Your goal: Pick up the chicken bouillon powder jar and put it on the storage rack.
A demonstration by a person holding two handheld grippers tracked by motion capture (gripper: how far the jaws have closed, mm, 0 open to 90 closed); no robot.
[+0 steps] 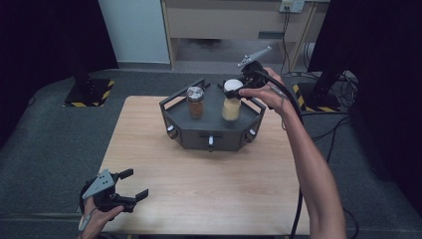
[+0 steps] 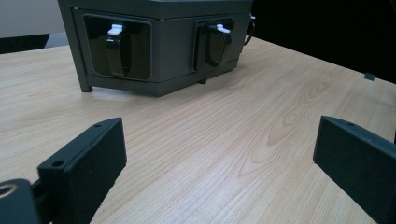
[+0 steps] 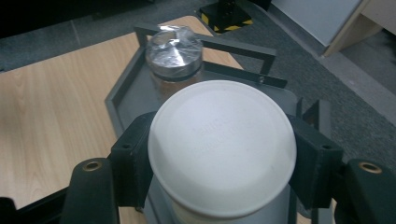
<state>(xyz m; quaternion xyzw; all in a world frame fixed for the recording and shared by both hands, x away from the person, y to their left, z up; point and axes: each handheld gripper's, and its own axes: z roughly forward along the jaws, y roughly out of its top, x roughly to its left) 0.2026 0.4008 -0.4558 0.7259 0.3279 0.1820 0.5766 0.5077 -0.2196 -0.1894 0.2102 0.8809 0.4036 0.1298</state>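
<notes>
Smooth white lid (image 3: 222, 147) is sitting clamped in right gripper (image 3: 222, 158); left gripper (image 2: 219, 172), jaws apart, is hovering over grainy wooden table (image 2: 261, 116) near grey angular tray (image 2: 159, 42).

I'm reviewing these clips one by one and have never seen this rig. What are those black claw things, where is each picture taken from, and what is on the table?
A person holds a two-jaw hand gripper in each hand. The high view looks down on the wooden table; the other two pictures come from cameras riding on the grippers.

On the table stands a dark grey hexagonal stand carrying two jars: a brown-filled jar with a silver lid, and a white-lidded jar.

The right gripper has its jaws against opposite sides of the white lid. The left gripper is open near the table's front left corner, holding nothing.
</notes>
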